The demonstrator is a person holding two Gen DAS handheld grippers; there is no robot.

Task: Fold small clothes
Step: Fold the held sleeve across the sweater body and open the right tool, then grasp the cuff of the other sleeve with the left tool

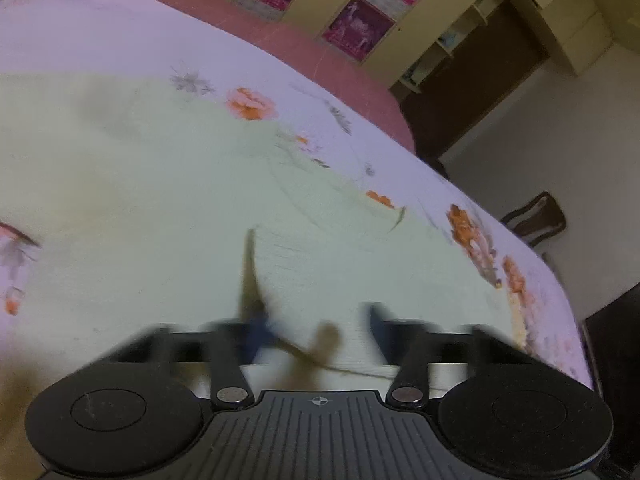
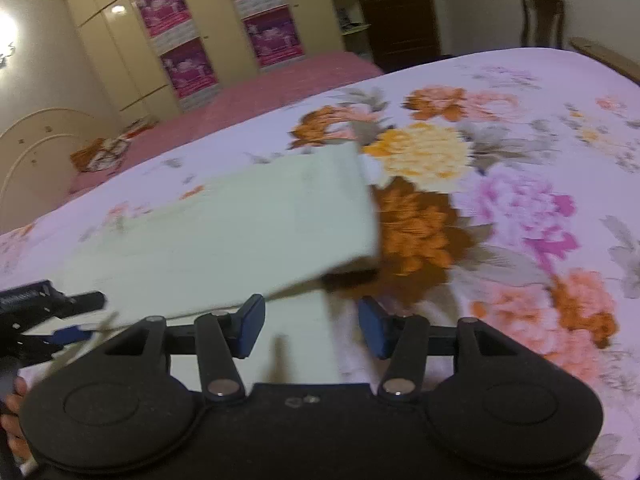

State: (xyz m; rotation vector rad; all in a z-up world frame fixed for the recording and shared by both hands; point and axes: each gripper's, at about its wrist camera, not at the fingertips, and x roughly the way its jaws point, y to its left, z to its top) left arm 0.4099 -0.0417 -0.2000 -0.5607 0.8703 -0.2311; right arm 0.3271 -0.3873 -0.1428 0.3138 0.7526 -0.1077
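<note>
Now the pale green cloth (image 1: 160, 180) lies spread on the bed (image 1: 120, 32), on a sheet with orange, pink and grey flowers, and it fills most of the left wrist view. The left tongs (image 1: 316, 324) hang low over the near part of this cloth. Their two blue pads look blurred, but they stand clearly apart, and a raised crease of the cloth runs up from beside the left pad. I cannot tell if any pad touches the fabric. In the right wrist view the cloth (image 2: 240, 232) is a long, pale strip that goes from the near left toward the far right. Its right end stops at the large orange and yellow flowers of the bed (image 2: 520, 208) sheet. The edge of the strip just beyond the tongs seems a little lifted, with a dark shadow under its right corner. The right tongs (image 2: 312, 328) are about half open, and between the pads only a whitish layer of the cloth shows, lying below them and not gripped. At the near left of this view the left tongs (image 2: 86, 316) appear from the side, at the near left edge of the cloth, and below them a part of a hand (image 2: 12, 404) shows. Far behind the bed stand a cream wardrobe (image 2: 120, 52) with pink posters and a dark chair (image 2: 542, 16).
</note>
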